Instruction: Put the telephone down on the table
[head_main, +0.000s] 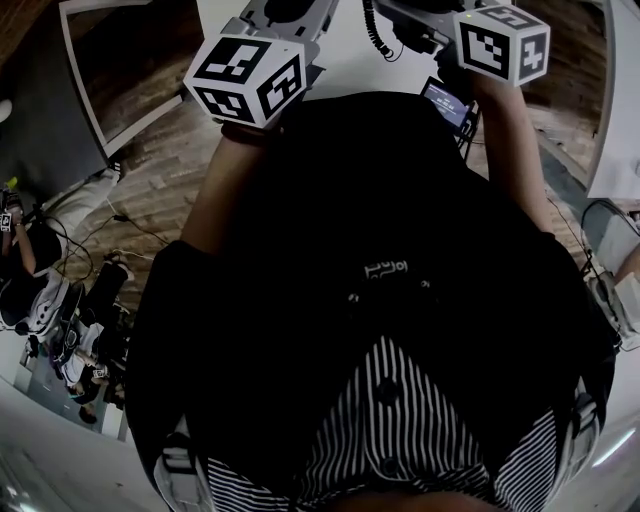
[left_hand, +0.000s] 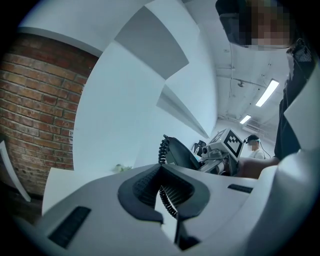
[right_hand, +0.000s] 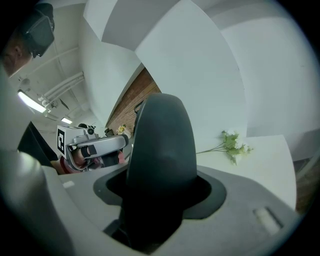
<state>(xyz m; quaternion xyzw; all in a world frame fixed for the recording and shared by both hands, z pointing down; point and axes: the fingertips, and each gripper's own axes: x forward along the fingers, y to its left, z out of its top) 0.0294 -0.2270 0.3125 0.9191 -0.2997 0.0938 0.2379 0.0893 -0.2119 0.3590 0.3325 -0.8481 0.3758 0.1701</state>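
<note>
The telephone's dark grey handset (right_hand: 160, 165) stands upright between the jaws of my right gripper (right_hand: 161, 192), which is shut on it. In the left gripper view the same handset (left_hand: 178, 152) is held up over the white table (left_hand: 100, 150), with my right gripper (left_hand: 220, 150) beside it and the black coiled cord (left_hand: 162, 149) hanging from it. My left gripper (left_hand: 162, 192) has its ribbed pads (left_hand: 142, 182) a narrow gap apart; the cord shows in that gap, with white table beside it. In the head view both marker cubes (head_main: 245, 80) (head_main: 503, 42) sit at the top, the cord (head_main: 378, 30) between them.
A sprig of small flowers (right_hand: 231, 145) lies on the white table (right_hand: 265, 160). A brick wall (left_hand: 35, 110) stands to the left. Another person (left_hand: 254, 145) is far behind. Cables and shoes (head_main: 60, 320) lie on the wooden floor at my left.
</note>
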